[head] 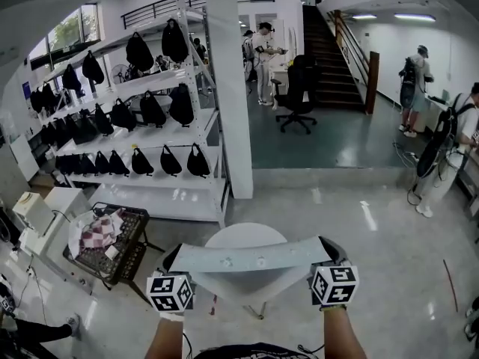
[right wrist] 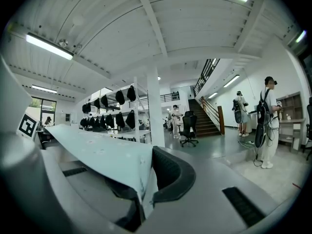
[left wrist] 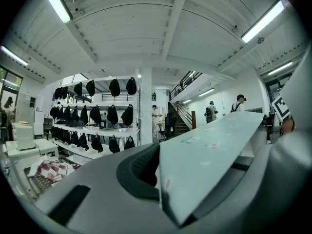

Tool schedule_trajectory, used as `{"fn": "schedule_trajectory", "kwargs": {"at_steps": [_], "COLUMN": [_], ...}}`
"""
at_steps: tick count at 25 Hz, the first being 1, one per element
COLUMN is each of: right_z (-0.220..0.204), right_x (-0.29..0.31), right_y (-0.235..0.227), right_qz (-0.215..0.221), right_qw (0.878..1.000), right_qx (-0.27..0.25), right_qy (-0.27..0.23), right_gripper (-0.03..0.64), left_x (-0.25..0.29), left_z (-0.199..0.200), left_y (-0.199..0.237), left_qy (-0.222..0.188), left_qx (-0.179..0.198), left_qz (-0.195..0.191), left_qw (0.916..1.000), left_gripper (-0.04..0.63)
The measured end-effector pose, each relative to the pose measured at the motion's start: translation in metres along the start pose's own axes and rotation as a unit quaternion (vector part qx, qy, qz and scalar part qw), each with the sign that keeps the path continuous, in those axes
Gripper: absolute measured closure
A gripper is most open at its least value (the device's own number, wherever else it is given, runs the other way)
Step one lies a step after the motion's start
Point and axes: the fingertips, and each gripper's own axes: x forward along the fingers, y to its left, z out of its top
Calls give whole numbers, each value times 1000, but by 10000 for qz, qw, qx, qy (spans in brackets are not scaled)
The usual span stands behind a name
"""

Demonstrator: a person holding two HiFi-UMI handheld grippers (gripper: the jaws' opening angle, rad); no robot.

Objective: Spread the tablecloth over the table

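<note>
Cloth (head: 254,257): pale with small prints, stretched as a narrow taut band between the two grippers. It was in the air over the near part of the round table (head: 245,234), with no contact with the top visible. Whether the white area under the band was hanging cloth or table could not be told from the head view

Left gripper (left wrist: 163,191): jaws pressed together on the cloth's left end, the edge running in between the pads
Right gripper (right wrist: 142,191): jaws likewise pinching the right end, with a small fold drooping at the pinch

Around: wire basket (head: 120,256) with checked fabric left of the table, shelf (head: 161,137) of black bags beyond it, white pillar (head: 228,88) behind the table

Risks, as judged:
- Each grip takes only an end of the cloth, so a sharp flick or uneven pull could slip it out of one pair of jaws
- The table is small, so a cloth laid off-centre would overhang more on one side and slide off
- Lowering one end first could bunch the cloth instead of laying it flat
- The basket stands close on the left and a wide swing might snag it
</note>
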Motion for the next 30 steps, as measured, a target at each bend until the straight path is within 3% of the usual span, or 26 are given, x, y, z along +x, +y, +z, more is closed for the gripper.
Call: {"fn": "schedule_trajectory", "kwargs": {"at_steps": [15, 30], "right_z": [-2, 29], "right_x": [18, 66], "right_y": [-10, -10], "right_qz": [148, 179], "right_qw": [9998, 9998], "right_qx": [21, -82], "right_qy": [92, 2], "right_gripper": [589, 588], "left_x": [14, 66], "left_z": [-2, 16], "left_y": [-3, 18], "left_qy": [48, -82], "left_qx": [-10, 16], "left_qz": [69, 106], "left_qw": [10000, 9999], "left_gripper": [574, 574]}}
